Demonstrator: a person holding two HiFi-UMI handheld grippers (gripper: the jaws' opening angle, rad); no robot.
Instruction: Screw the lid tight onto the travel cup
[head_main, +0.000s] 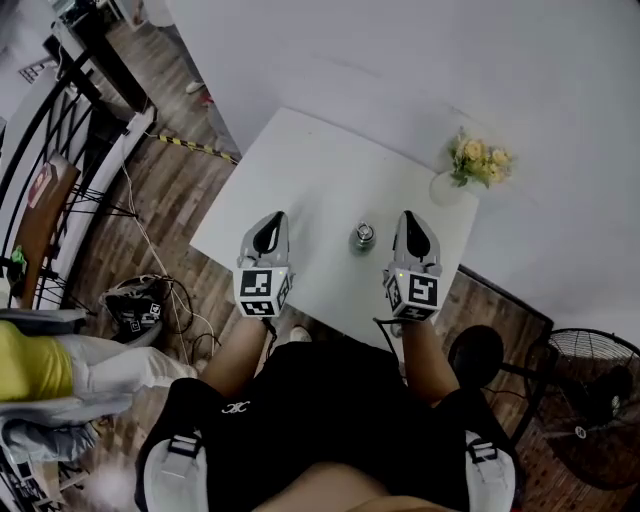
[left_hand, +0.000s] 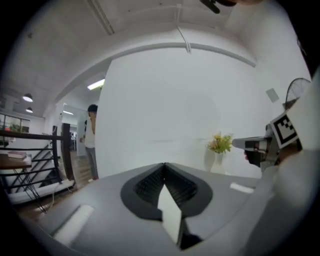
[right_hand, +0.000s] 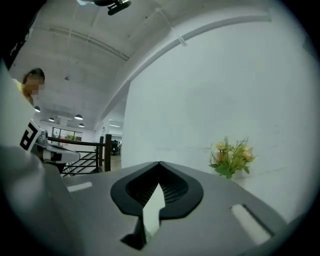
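Note:
From above, in the head view, the metal travel cup (head_main: 362, 237) stands with its lid on near the front edge of the white table (head_main: 310, 170). It sits between my two grippers, and neither one touches it. My left gripper (head_main: 268, 224) is held up to the cup's left with its jaws shut and empty. My right gripper (head_main: 411, 224) is to the cup's right, also shut and empty. In the left gripper view my left gripper (left_hand: 165, 165) points level at a white wall. My right gripper (right_hand: 159, 164) does the same in its own view. The cup is out of both gripper views.
A white vase of yellow flowers (head_main: 472, 166) stands at the table's far right corner. A floor fan (head_main: 590, 400) is at the lower right, cables and gear (head_main: 140, 303) lie on the wood floor at left, and a person (left_hand: 91, 142) stands by a black railing.

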